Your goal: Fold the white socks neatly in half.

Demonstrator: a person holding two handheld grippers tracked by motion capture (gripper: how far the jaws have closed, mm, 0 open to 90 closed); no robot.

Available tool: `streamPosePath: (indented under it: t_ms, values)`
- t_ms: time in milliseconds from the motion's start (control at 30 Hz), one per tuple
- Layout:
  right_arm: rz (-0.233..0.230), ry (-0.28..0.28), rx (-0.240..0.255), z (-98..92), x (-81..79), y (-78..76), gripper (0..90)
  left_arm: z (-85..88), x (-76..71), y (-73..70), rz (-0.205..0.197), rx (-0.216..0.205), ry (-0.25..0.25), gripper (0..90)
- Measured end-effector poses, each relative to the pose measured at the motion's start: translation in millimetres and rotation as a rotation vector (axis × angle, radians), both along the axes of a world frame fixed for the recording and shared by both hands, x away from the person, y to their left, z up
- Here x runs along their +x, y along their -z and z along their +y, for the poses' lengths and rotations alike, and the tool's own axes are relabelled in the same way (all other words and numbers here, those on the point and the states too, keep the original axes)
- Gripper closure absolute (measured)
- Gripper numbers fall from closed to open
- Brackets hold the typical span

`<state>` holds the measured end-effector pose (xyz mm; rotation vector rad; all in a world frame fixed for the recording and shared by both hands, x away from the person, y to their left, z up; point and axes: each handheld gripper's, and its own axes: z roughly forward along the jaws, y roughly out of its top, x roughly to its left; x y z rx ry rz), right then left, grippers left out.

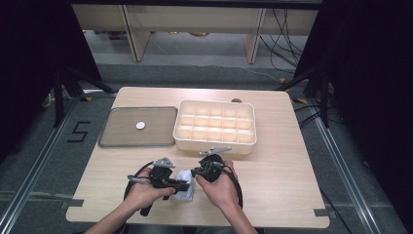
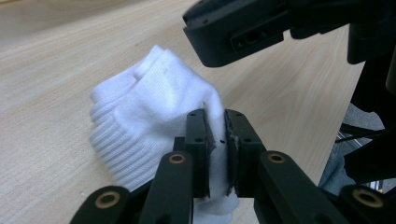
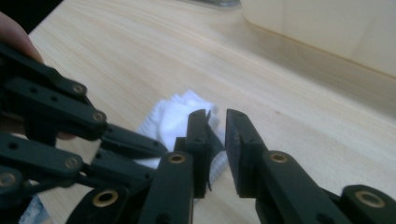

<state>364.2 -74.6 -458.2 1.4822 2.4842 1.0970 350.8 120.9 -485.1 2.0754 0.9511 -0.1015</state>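
Where the light wooden table (image 1: pixel 272 190) stands on grey flooring, dark curtains flank it and pale cabinets stand behind. Landmark: the cream compartment box (image 1: pixel 215 126). A grey tray (image 1: pixel 122 136) carrying a small white disc (image 1: pixel 140 125) lies beside the box. A folded white ribbed sock (image 2: pixel 154 112) lies in front of the box. Left gripper (image 2: pixel 215 135): jaws clamped on sock fabric. Right gripper (image 3: pixel 216 135): jaws narrowly parted above the sock, gripping nothing.
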Motion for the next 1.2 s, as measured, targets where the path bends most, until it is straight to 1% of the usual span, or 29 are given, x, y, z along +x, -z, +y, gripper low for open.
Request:
streamPosePath:
  t_ms: [33, 100, 133, 167, 200, 233, 267, 300, 467, 500, 533, 567, 600, 633, 700, 733, 767, 800, 867, 900, 933, 967, 1000, 1033, 1067, 1100, 1133, 1167, 1200]
  values:
    - [-0.002, 0.001, -0.003, 0.9, 1.0, -0.9, 76.9, 0.0, 0.0, 0.0, -0.001, 0.001, 0.001, 80.1]
    - [0.011, 0.0, 0.019, 4.3, 1.5, -1.6, 75.4, 0.1, 0.4, 0.1, 0.003, -0.002, 0.01, 80.1]
    - [0.013, -0.005, 0.016, 5.5, 2.0, -1.3, 74.9, 0.1, 0.4, 0.0, 0.002, 0.0, 0.011, 80.1]
    - [-0.001, -0.007, 0.001, 6.5, 3.5, 0.5, 74.2, 0.1, 0.3, 0.0, 0.001, 0.001, 0.011, 80.1]
    - [0.019, -0.009, 0.01, 8.2, 3.1, 0.6, 73.7, 0.0, 0.2, 0.0, 0.0, 0.002, 0.011, 80.1]
    - [0.018, -0.017, 0.006, 8.6, 4.1, 2.1, 73.3, -0.2, -0.2, 0.0, -0.004, 0.003, 0.008, 80.0]
    - [0.029, -0.012, 0.01, 10.3, 4.4, 3.2, 73.0, -0.7, -0.8, -0.1, -0.009, 0.006, 0.001, 80.0]
    - [0.026, -0.014, 0.003, 10.8, 5.3, 4.9, 73.0, -0.7, -0.8, -0.1, -0.011, 0.007, 0.002, 80.0]
    - [0.037, -0.033, -0.011, 11.5, 7.8, 10.1, 78.5, -0.8, -0.9, 0.2, -0.014, 0.008, 0.004, 79.7]
    - [0.04, -0.032, -0.016, 10.9, 8.1, 10.6, 79.5, -0.6, -0.4, 0.4, -0.012, 0.005, 0.014, 79.6]
    - [0.055, -0.023, -0.007, 12.0, 7.6, 10.8, 80.5, -0.7, -0.5, 0.5, -0.013, 0.006, 0.013, 79.5]
    - [0.062, -0.028, 0.003, 12.0, 7.3, 10.7, 81.6, -0.9, -0.6, 0.5, -0.015, 0.006, 0.013, 79.5]
    - [0.06, -0.042, 0.018, 11.7, 7.2, 10.8, 82.5, -1.0, -0.7, 0.6, -0.016, 0.006, 0.016, 79.5]
    - [0.051, -0.048, 0.009, 11.1, 7.7, 10.9, 83.3, -1.0, -0.8, 0.6, -0.016, 0.007, 0.017, 79.5]
    - [0.031, -0.064, 0.01, 11.8, 7.8, 11.4, 84.3, -1.3, -1.0, 0.6, -0.019, 0.01, 0.015, 79.3]
    - [0.033, -0.061, 0.002, 12.2, 7.9, 11.6, 84.7, -1.4, -1.4, 0.5, -0.018, 0.011, 0.012, 79.2]
    - [0.032, -0.063, -0.002, 12.3, 8.1, 11.8, 85.0, -1.7, -2.0, 0.0, -0.024, 0.021, 0.003, 78.9]
    - [0.034, -0.067, 0.006, 12.3, 8.1, 12.0, 85.2, -1.6, -1.9, 0.0, -0.026, 0.022, 0.003, 78.6]
    - [0.032, -0.072, 0.0, 11.7, 8.8, 12.9, 85.4, -1.8, -2.0, 0.3, -0.029, 0.013, 0.003, 77.7]
    - [0.043, -0.065, 0.008, 12.0, 8.7, 13.4, 85.4, -1.5, -1.8, 0.0, -0.027, 0.009, 0.011, 76.4]
    - [0.054, -0.049, -0.01, 11.9, 8.7, 13.6, 85.4, -2.2, -2.8, -0.5, -0.026, 0.003, 0.003, 76.4]
    - [0.054, -0.043, -0.015, 11.8, 9.0, 14.4, 85.5, -1.7, -3.3, -1.5, -0.033, 0.008, 0.005, 75.3]
    - [0.045, -0.052, -0.007, 11.6, 9.2, 15.2, 85.5, -1.8, -4.1, -2.3, -0.037, 0.004, 0.004, 74.2]
    - [0.043, -0.048, 0.008, 12.5, 8.6, 16.1, 85.5, -2.0, -4.8, -2.8, -0.042, 0.001, 0.004, 73.5]
    - [0.044, -0.047, 0.008, 12.5, 8.5, 16.5, 85.5, -1.2, -5.8, -3.9, -0.044, 0.005, 0.006, 73.1]
    - [0.032, -0.059, -0.003, 11.4, 9.4, 17.0, 85.5, -1.1, -6.6, -4.5, -0.05, 0.006, 0.002, 72.9]
    - [0.031, -0.059, -0.001, 11.4, 9.5, 17.5, 85.5, -1.0, -8.1, -5.5, -0.055, 0.009, -0.007, 72.7]
    - [0.042, -0.041, -0.018, 11.4, 9.4, 17.6, 85.5, -0.5, -8.6, -6.5, -0.059, 0.007, 0.0, 72.5]
    - [0.04, -0.033, -0.031, 11.3, 9.8, 18.0, 85.5, -0.4, -9.6, -7.7, -0.059, 0.001, 0.002, 72.4]
